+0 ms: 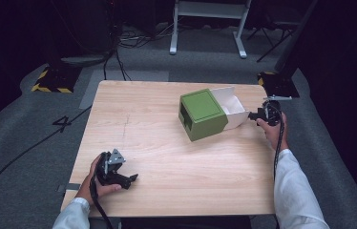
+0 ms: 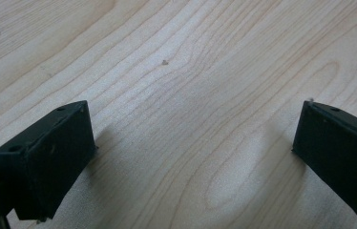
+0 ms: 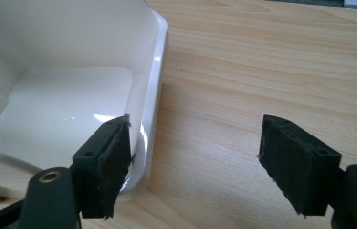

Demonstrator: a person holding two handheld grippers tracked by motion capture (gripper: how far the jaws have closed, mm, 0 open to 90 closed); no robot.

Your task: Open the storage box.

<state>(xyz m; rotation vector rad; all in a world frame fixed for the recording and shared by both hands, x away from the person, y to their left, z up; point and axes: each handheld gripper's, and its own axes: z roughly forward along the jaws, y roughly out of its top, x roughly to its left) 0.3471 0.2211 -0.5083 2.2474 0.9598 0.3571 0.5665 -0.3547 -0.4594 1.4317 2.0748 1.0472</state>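
1. So the thing being worked on is a box in two parts: a green sleeve (image 1: 202,114) with a white inner tray (image 1: 231,107) sticking out of its far-right end. It sits toward the back right of the tabletop (image 1: 167,162), angled a bit.

2. Right claw (image 1: 253,115) is right at the exposed end of the tray. In the right gripper view the claw (image 3: 193,162) is spread wide, holding nothing, with one jaw just inside the tray's corner wall (image 3: 155,71) and the other out over bare wood. So it's straddling the wall but hasn't pinched it yet.

3. Left claw (image 1: 131,179) is parked near the front left, well apart from the box. Its own view shows the claw (image 2: 193,143) wide and empty over plain wood grain.

4. My read – the step is grabbing the tray wall to slide the tray along the sleeve. To do it well, I'd close on the straight part of the wall, not the rounded corner, since glossy card looks slippery.

5. Then move in line with the sleeve's long axis – any sideways drag would probably just spin the whole box.

6. The sleeve looks light, so bringing the left claw over to brace it seems smart.
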